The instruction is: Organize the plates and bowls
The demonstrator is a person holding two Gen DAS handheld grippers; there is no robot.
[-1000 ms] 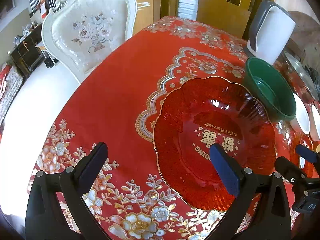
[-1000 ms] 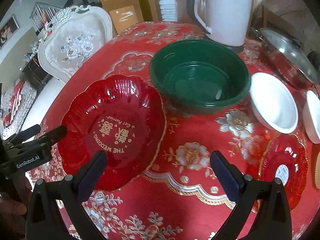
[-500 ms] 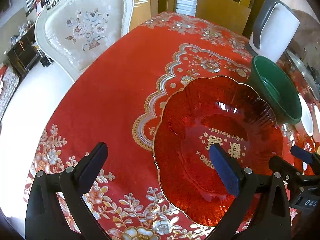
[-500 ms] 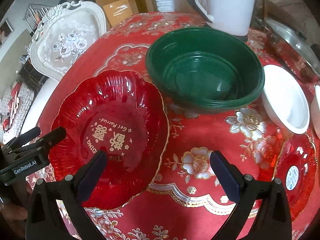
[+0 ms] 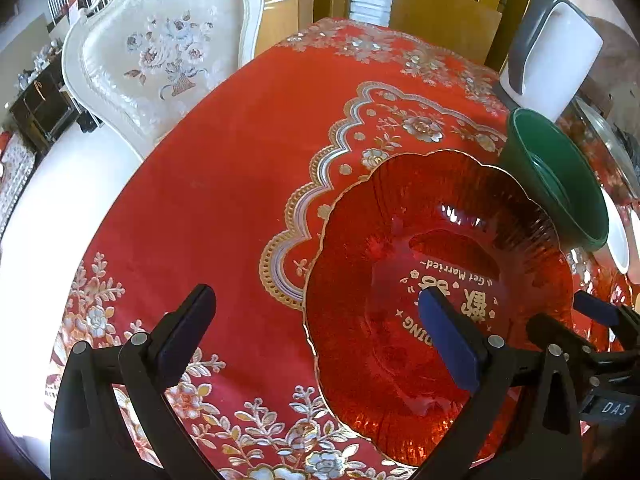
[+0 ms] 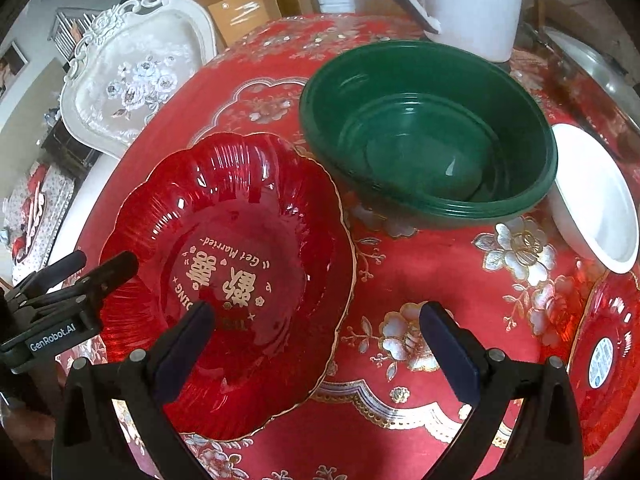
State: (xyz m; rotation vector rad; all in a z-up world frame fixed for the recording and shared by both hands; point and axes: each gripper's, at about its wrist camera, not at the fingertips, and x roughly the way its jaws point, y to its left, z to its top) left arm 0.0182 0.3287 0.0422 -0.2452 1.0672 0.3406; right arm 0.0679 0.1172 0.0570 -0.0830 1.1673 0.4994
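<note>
Left gripper (image 5: pixel 316 328): spread wide, pinching nothing; right finger over the near-left part of the red scalloped plate, left finger over bare cloth; seen from the right wrist view (image 6: pixel 92 276) at the plate's left rim, height above it unclear.
Right gripper (image 6: pixel 316 332): spread wide, pinching nothing; left finger over the plate's near part, right finger over the cloth beside it.
Red scalloped plate (image 6: pixel 228 264): large, translucent red, gold rim, gold lettering "Get Married" in the middle; flat on the bench toward its near edge, between the two grippers.
Green bowl (image 6: pixel 432 136): deep, dark green, upright, just beyond the plate toward the far right of the bench; rims close, contact not clear.
White bowl (image 6: pixel 596 200): tilted, just right of the green bowl, apparently leaning against it.
Small red plate (image 6: pixel 608 356): at the right edge of the bench, round sticker in its middle, near side of the white bowl.
White jug (image 5: pixel 556 52): grey handle, upright at the far right of the bench behind the green bowl.
Bench (image 5: pixel 224 184): covered by a red cloth with gold and silver flowers.
White chair (image 5: pixel 168 52): ornate, floral upholstery, at the far left edge of the bench.
</note>
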